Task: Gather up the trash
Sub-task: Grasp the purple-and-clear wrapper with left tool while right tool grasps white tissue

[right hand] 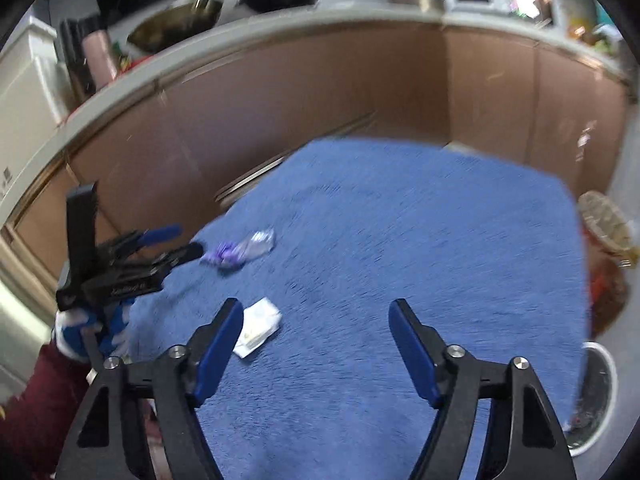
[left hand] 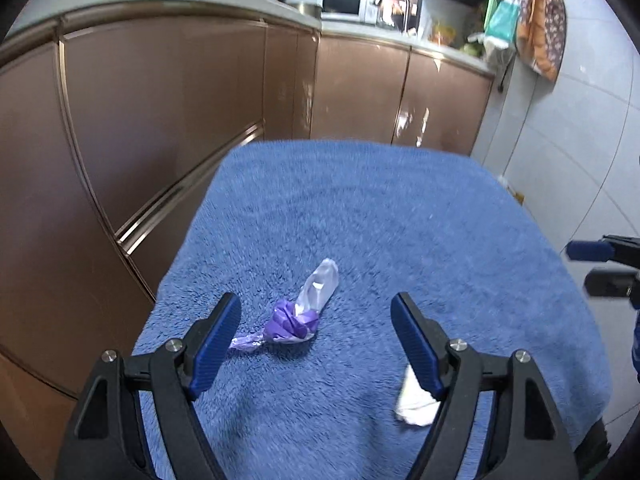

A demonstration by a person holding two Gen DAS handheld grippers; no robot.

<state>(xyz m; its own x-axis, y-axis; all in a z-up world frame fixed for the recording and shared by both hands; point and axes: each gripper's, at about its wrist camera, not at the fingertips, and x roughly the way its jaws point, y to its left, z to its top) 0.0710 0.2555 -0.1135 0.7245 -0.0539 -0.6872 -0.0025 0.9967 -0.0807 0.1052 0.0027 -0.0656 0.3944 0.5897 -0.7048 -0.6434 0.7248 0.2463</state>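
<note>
Trash: a purple wrapper (left hand: 294,322) lies on the blue towel (left hand: 400,208), between the spread, empty fingers of the left gripper (left hand: 316,332). White paper (right hand: 258,326) lies at 4 o'clock from it. The right gripper (right hand: 316,336) hovers open, empty. Step: approach. Next: lower, then close on the wrapper.

Open towel, two scraps in the way

The blue towel (left hand: 400,208) lay mostly bare; only the purple wrapper (left hand: 294,320) and white paper scrap (left hand: 414,402) interrupted it, cabinets (left hand: 160,120) close behind.
</note>
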